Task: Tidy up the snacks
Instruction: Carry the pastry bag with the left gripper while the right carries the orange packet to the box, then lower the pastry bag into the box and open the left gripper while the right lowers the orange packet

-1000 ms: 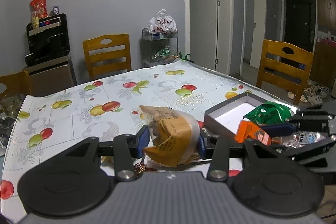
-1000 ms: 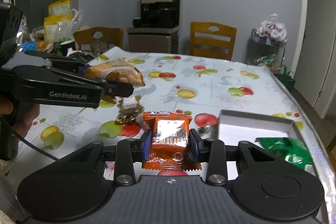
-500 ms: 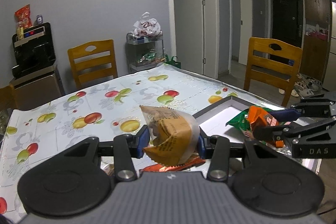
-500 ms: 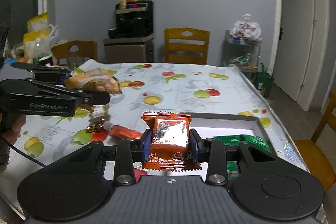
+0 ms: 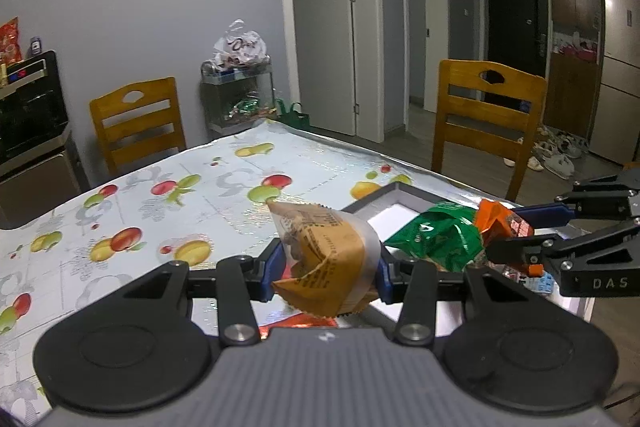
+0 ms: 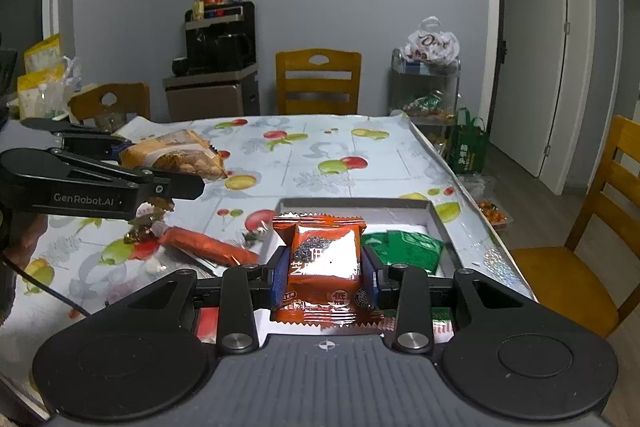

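Snacks in both grippers above a fruit-print table (image 6: pixel 304 155): the left gripper (image 5: pixel 326 267) pinches a tan packet (image 5: pixel 324 259) between its blue pads, the right gripper (image 6: pixel 324 277) clamps an orange packet (image 6: pixel 322 263). Both hang over the near edge of a grey tray (image 6: pixel 434 217), where a green packet (image 6: pixel 400 251) lies. An orange stick pack (image 6: pixel 200 245) rests on the cloth just left of the tray.

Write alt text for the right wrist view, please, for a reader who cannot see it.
The right claw grips an orange foil snack packet above a shallow grey tray that holds a green foil packet. At left, the left claw holds a tan snack bag over the fruit-print tablecloth, where an orange tube-shaped wrapper lies.
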